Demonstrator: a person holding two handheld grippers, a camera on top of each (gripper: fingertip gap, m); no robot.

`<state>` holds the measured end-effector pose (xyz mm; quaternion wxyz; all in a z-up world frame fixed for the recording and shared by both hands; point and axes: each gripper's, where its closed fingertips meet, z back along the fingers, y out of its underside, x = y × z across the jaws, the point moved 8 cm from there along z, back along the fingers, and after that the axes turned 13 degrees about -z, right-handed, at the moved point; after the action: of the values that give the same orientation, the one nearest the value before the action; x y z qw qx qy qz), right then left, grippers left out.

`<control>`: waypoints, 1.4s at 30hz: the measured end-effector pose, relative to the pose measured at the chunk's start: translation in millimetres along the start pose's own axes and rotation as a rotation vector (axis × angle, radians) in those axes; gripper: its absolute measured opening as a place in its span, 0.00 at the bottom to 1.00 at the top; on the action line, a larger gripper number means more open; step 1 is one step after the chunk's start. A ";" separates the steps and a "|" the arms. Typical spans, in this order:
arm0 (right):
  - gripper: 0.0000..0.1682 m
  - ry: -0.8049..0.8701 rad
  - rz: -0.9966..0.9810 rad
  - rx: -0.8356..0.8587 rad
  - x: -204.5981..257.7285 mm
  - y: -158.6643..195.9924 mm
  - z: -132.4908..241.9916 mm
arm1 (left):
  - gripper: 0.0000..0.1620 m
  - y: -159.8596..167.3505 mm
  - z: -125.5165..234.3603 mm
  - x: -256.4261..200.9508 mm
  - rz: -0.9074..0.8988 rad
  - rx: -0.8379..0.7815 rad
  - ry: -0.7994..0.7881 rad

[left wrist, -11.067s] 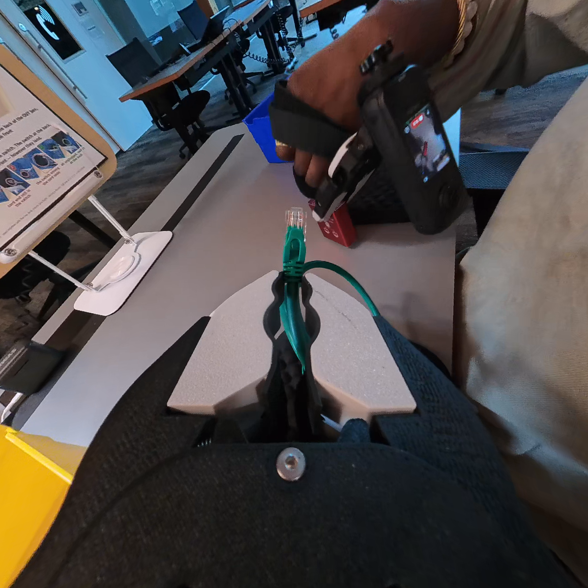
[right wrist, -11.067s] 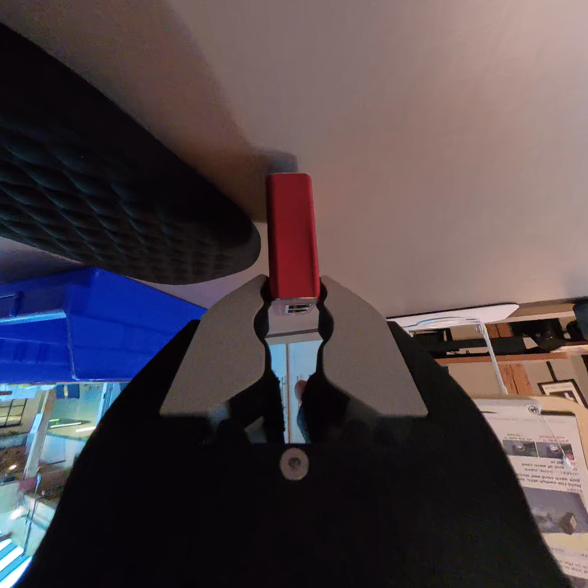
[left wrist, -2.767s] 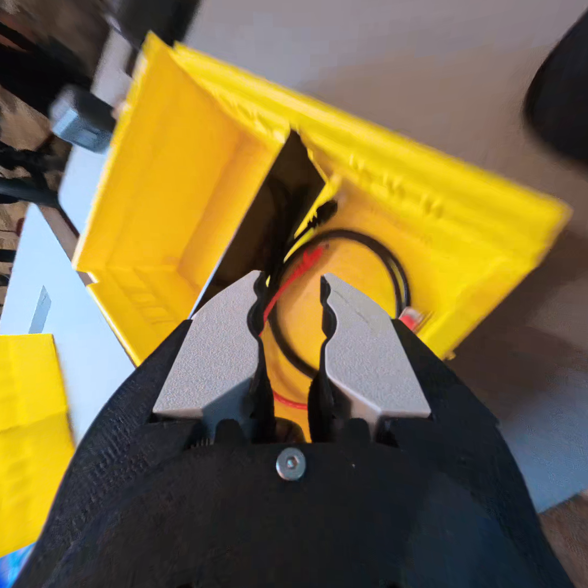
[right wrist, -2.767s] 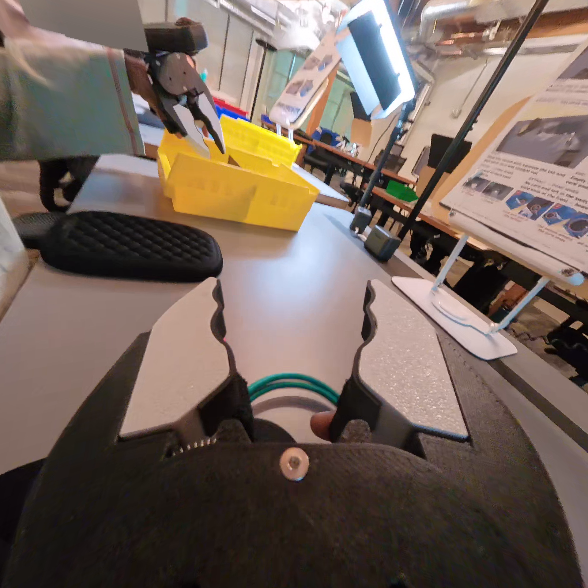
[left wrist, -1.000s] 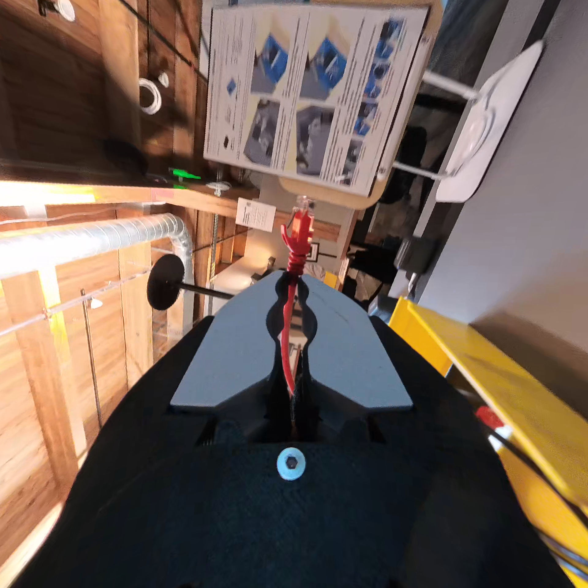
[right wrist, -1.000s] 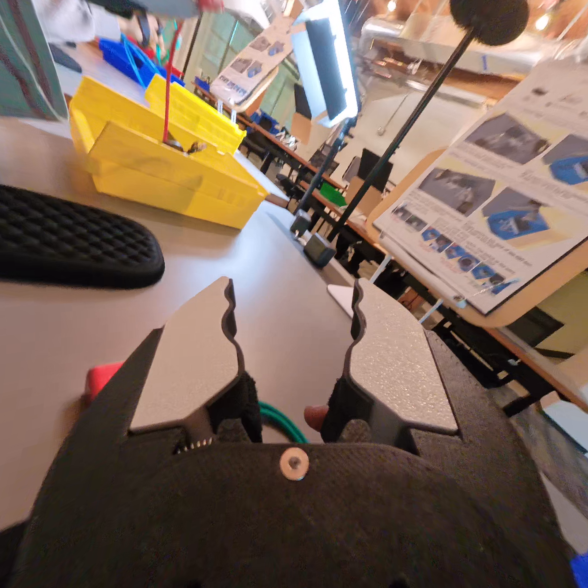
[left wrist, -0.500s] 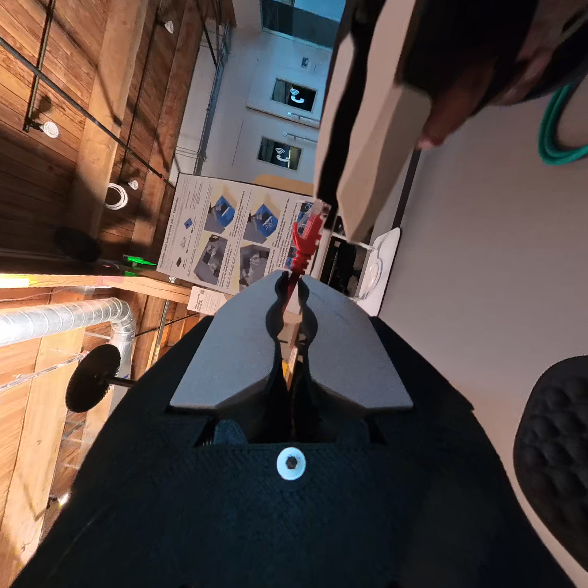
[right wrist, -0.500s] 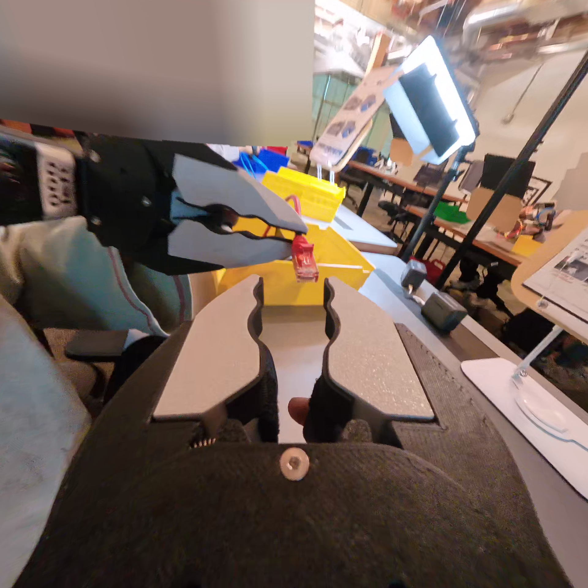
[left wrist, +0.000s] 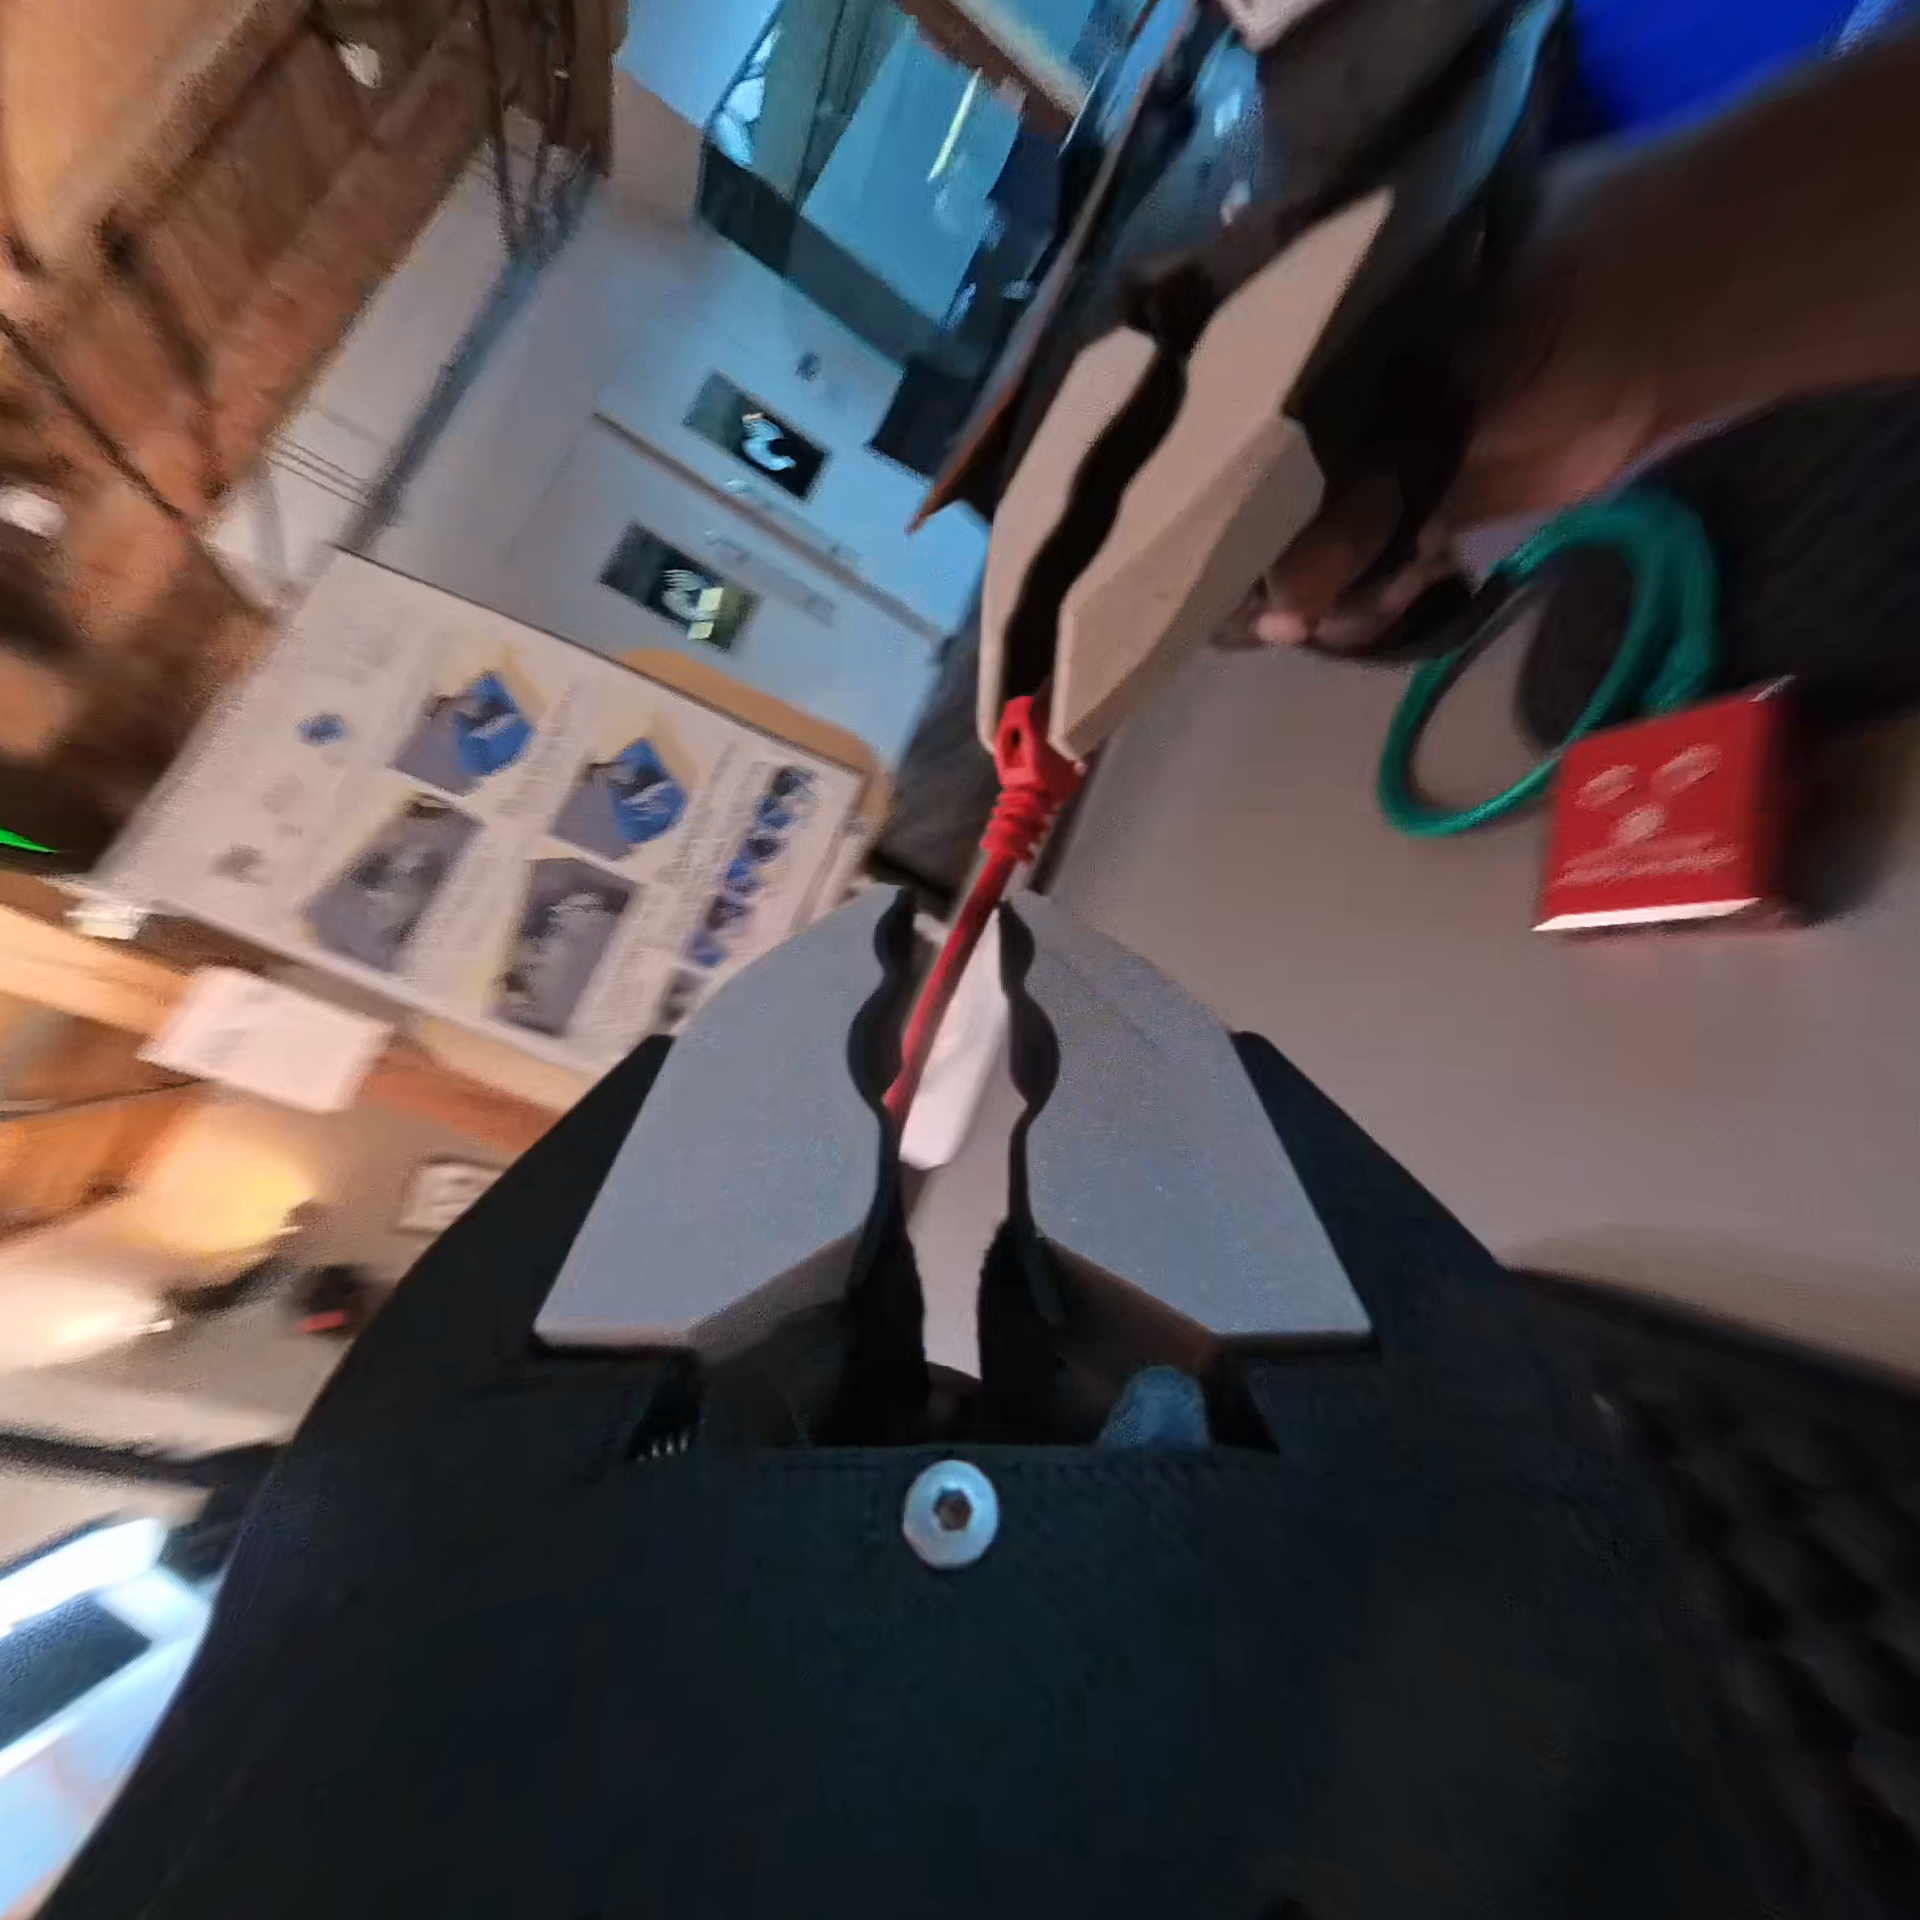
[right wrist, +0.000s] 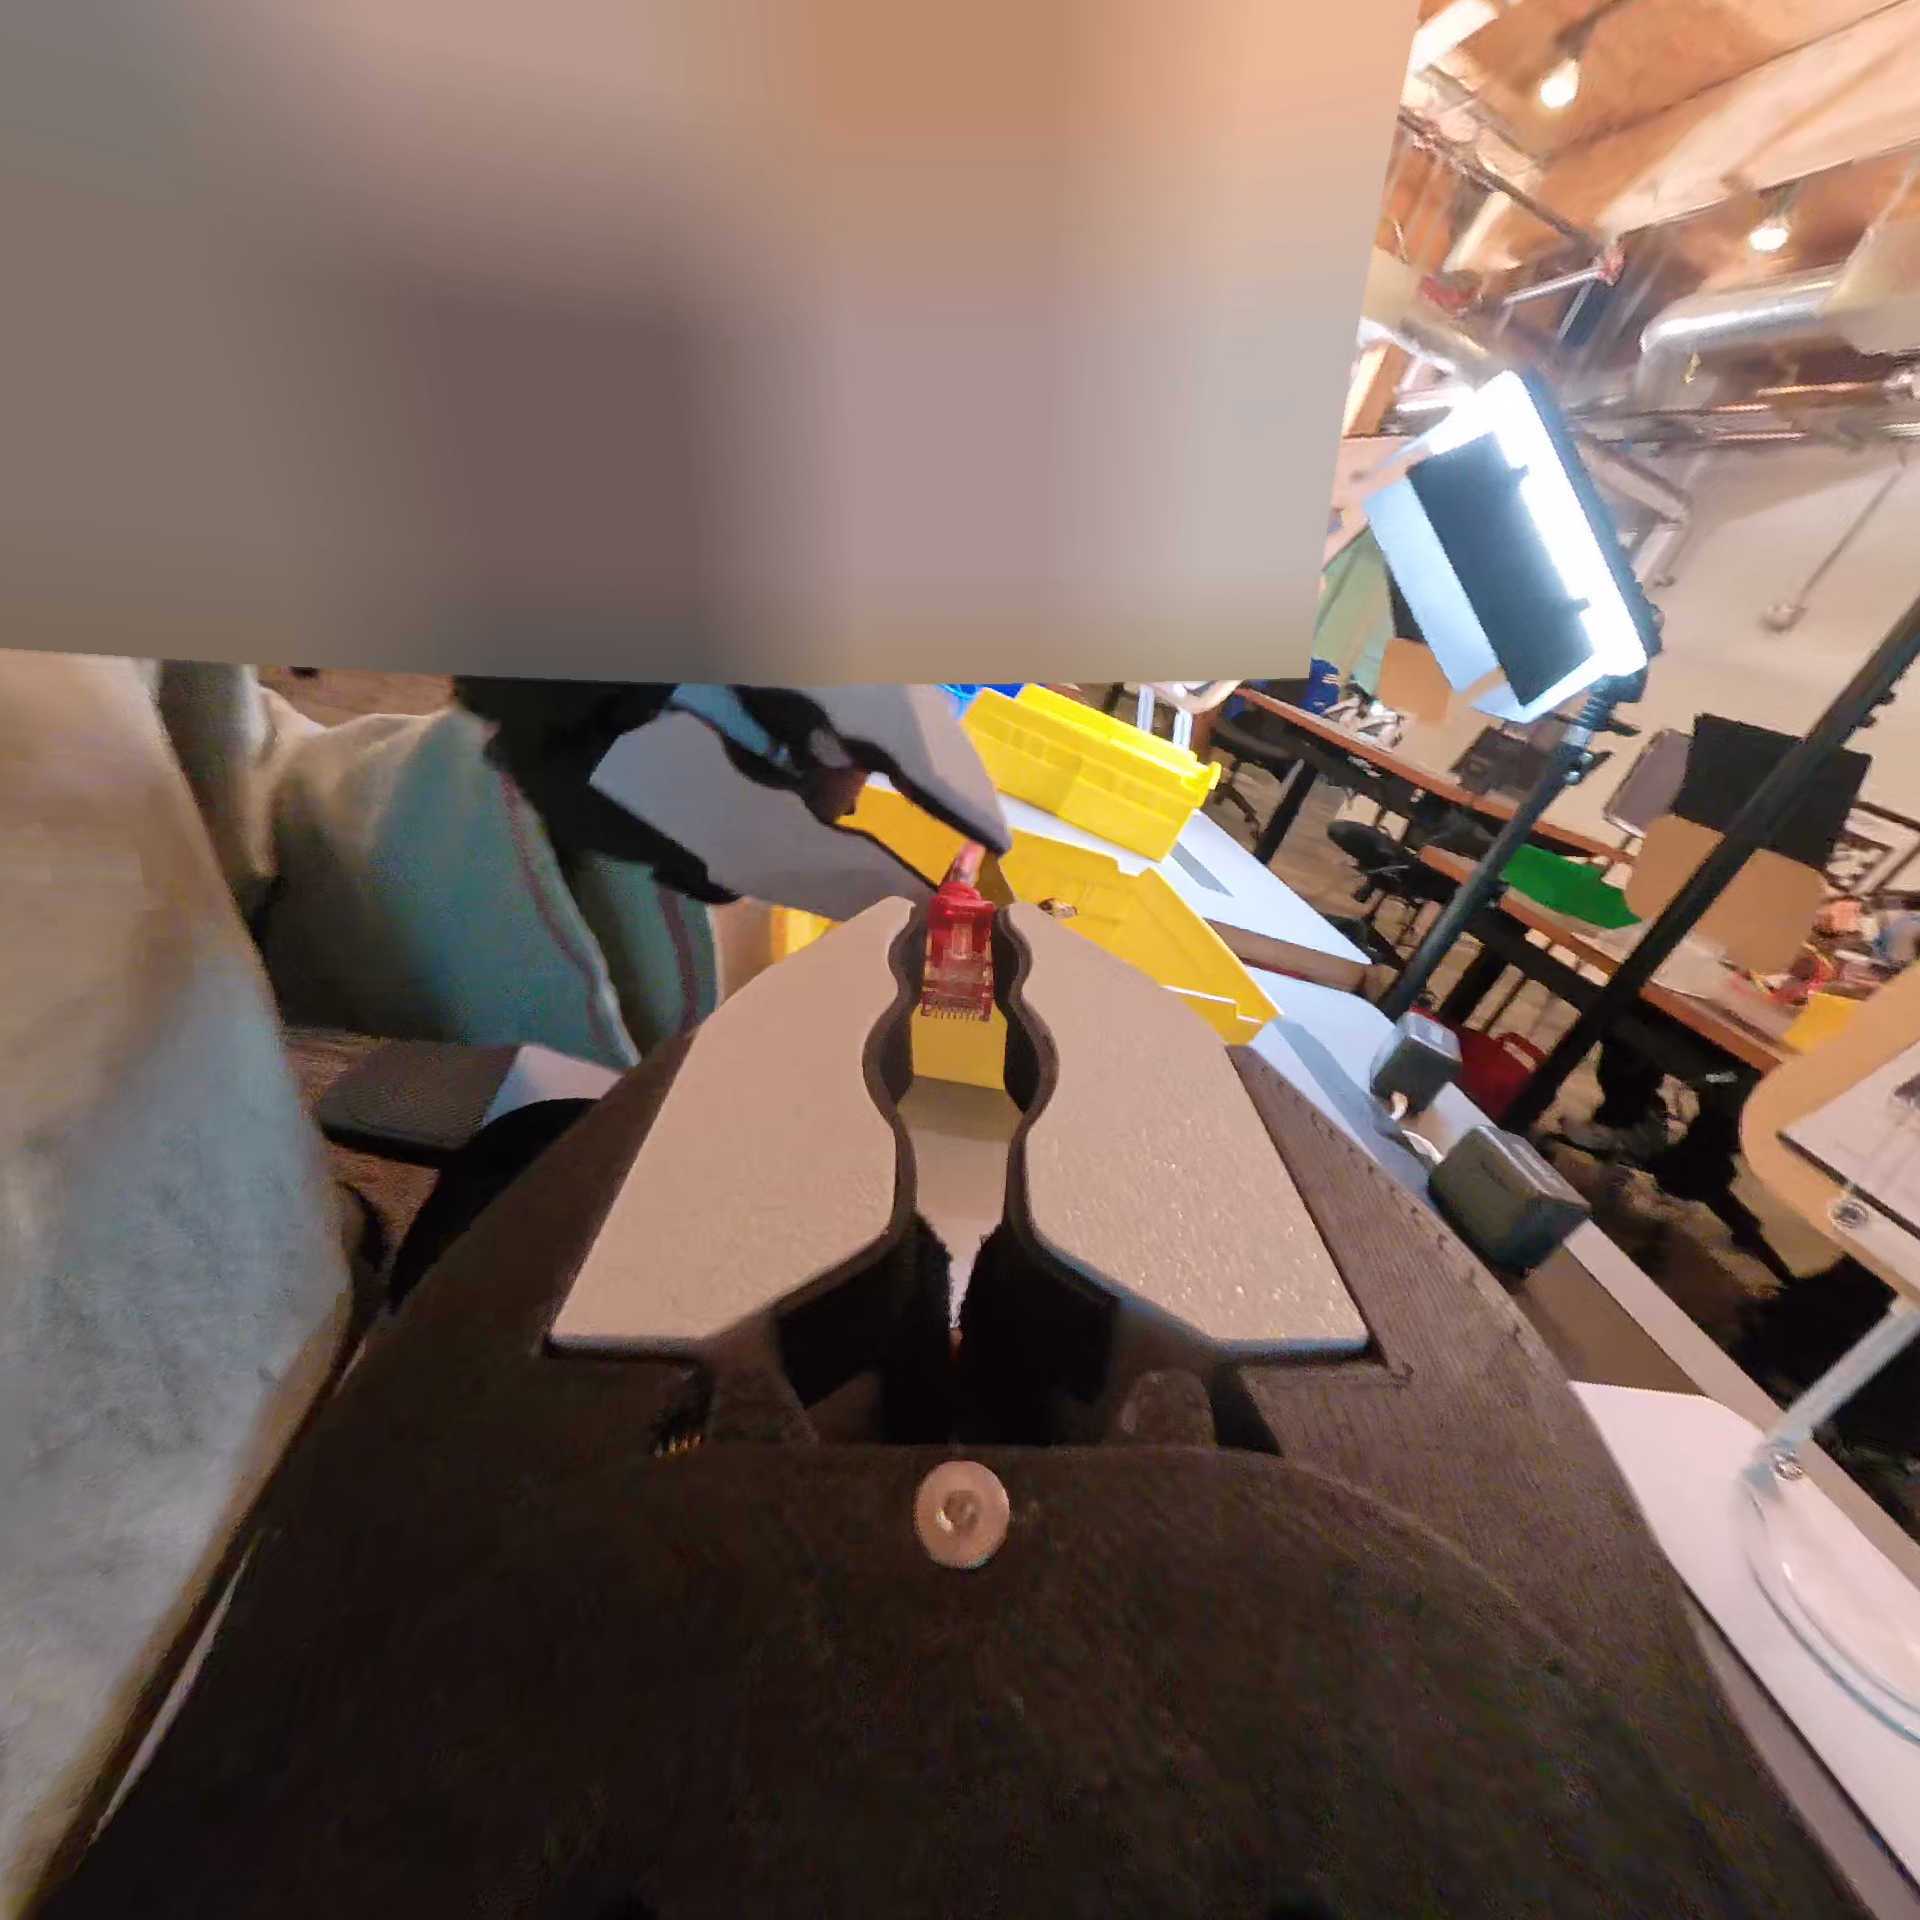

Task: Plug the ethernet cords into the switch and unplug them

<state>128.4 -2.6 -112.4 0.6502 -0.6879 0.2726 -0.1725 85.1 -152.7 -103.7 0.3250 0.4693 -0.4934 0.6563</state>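
Observation:
A red ethernet cord (left wrist: 956,977) runs between my two grippers, held in the air above the grey table (left wrist: 1351,1091). My right gripper (right wrist: 956,935) is shut on the cord's red plug (right wrist: 956,961), which sits at its fingertips; it also shows in the left wrist view (left wrist: 1029,717). My left gripper (left wrist: 951,914) is slightly open, and the cord lies loose against its left finger. It shows close behind the plug in the right wrist view (right wrist: 966,842). The red switch (left wrist: 1662,821) lies on the table beside a coiled green cord (left wrist: 1392,764).
Two yellow bins (right wrist: 1132,935) stand on the table behind the grippers. A black padded rest (right wrist: 416,1091) lies at the left. Black power adapters (right wrist: 1507,1195) and a white sign-stand base (right wrist: 1766,1507) sit along the right edge. A person's sleeve fills the left.
My left gripper carried the red cord from the yellow bin to my right gripper. My right gripper has closed on the plug, and my left jaws have parted slightly.

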 end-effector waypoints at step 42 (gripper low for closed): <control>0.52 -0.003 -0.212 1.073 -3.6 124.9 73.9 | 0.06 30.6 -33.2 -59.4 0.498 -0.114 0.756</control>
<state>150.5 58.0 -242.5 0.8893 -0.2835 0.0745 -0.3510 68.8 -128.2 -172.2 0.3396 0.0452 -0.4734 0.8115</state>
